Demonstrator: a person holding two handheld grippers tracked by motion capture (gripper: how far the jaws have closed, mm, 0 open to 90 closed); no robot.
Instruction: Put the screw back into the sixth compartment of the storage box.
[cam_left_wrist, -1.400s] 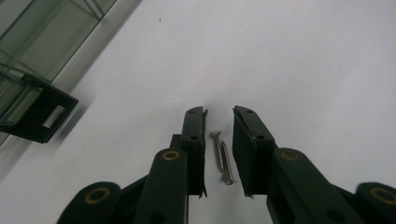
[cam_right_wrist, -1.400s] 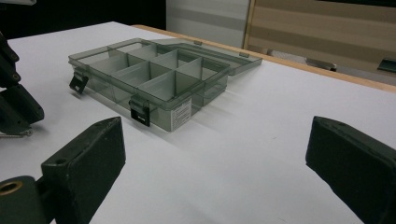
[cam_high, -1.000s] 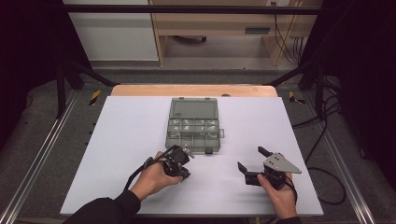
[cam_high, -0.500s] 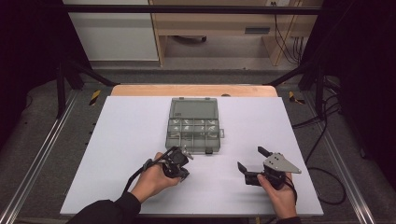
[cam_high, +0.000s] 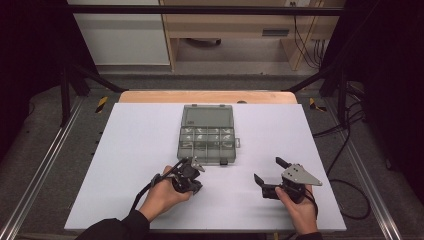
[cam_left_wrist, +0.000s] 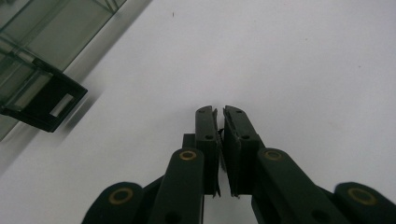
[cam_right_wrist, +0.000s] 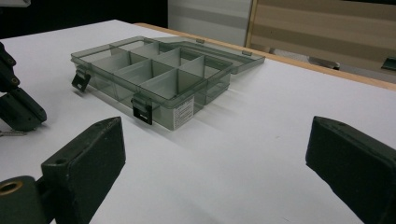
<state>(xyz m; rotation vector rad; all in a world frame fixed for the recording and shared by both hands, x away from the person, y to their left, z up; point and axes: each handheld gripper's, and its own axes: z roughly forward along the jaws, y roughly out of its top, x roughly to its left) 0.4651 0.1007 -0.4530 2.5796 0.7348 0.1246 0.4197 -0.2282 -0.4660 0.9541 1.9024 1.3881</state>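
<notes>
At the centre of the white worktop (cam_high: 125, 165) lies the clear grey compartment box (cam_high: 207, 138), its lid (cam_high: 208, 117) folded flat open toward twelve o'clock and its row of divided cells facing up. In the right gripper view you see two dark latches (cam_right_wrist: 142, 110) hanging from the box's near wall, and the cells look empty as far as the view shows.

Just off the box's near edge, at about seven o'clock from it, you hold your left tool (cam_high: 194, 167). Its jaws are drawn together with only a thin slit between the pads, and a small thin bit of something seems to sit in that slit; what it is cannot be told. In the left gripper view one latch (cam_left_wrist: 46, 103) of the box sits at about ten o'clock from the tips, apart from them.

At about four o'clock from the box, well apart from it, you hold your right tool (cam_high: 269, 170) with its jaws spread wide and nothing between them, the tips aimed back at the box.
</notes>
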